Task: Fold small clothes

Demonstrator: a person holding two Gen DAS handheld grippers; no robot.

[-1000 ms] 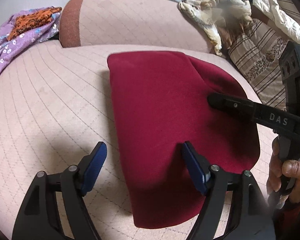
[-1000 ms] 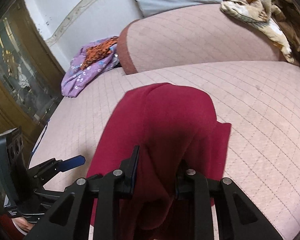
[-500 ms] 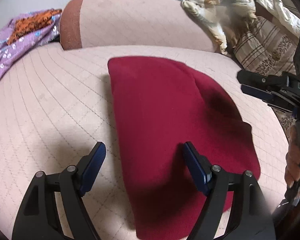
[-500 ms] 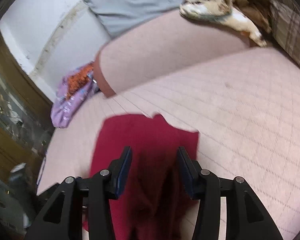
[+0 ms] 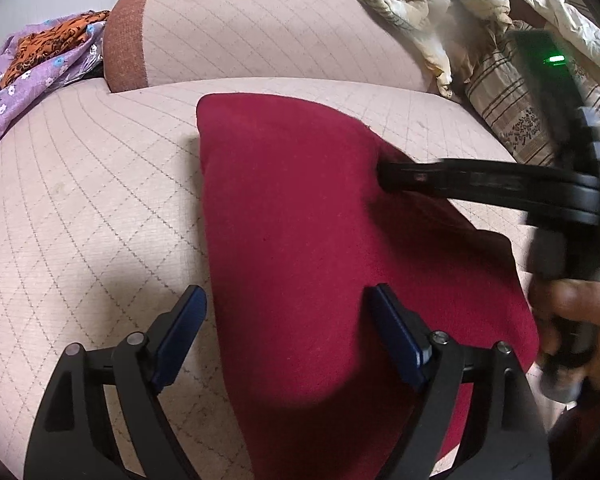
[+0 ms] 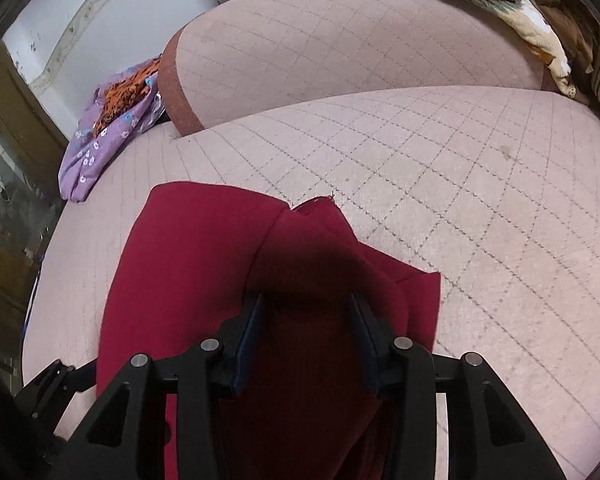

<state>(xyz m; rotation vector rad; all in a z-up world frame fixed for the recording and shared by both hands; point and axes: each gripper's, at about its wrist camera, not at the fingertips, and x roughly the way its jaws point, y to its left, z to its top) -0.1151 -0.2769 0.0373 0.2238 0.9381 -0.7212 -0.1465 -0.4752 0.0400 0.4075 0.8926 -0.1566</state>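
Both hand-held grippers hang over a red cloth (image 5: 300,240) that lies folded on the pink quilted seat (image 5: 80,200) of a sofa, toward the seat's front edge. Left hand-held gripper (image 5: 284,332) is spread wide, one blue pad (image 5: 180,332) over bare seat and the other over the cloth, gripping nothing. Right hand-held gripper (image 6: 306,340) is partly spread, its tips low on the cloth by a raised fold (image 6: 320,216) at the cloth's right side (whether the pads touch the fabric I cannot tell); from the left wrist view it reaches in from the right, blurred. Behind the cloth rises the backrest (image 5: 260,28). A purple floral garment (image 5: 28,68) lies at the seat's far left corner, well apart from the cloth. A cream patterned heap (image 5: 432,8) and a striped cushion (image 5: 512,108) sit at the far right.
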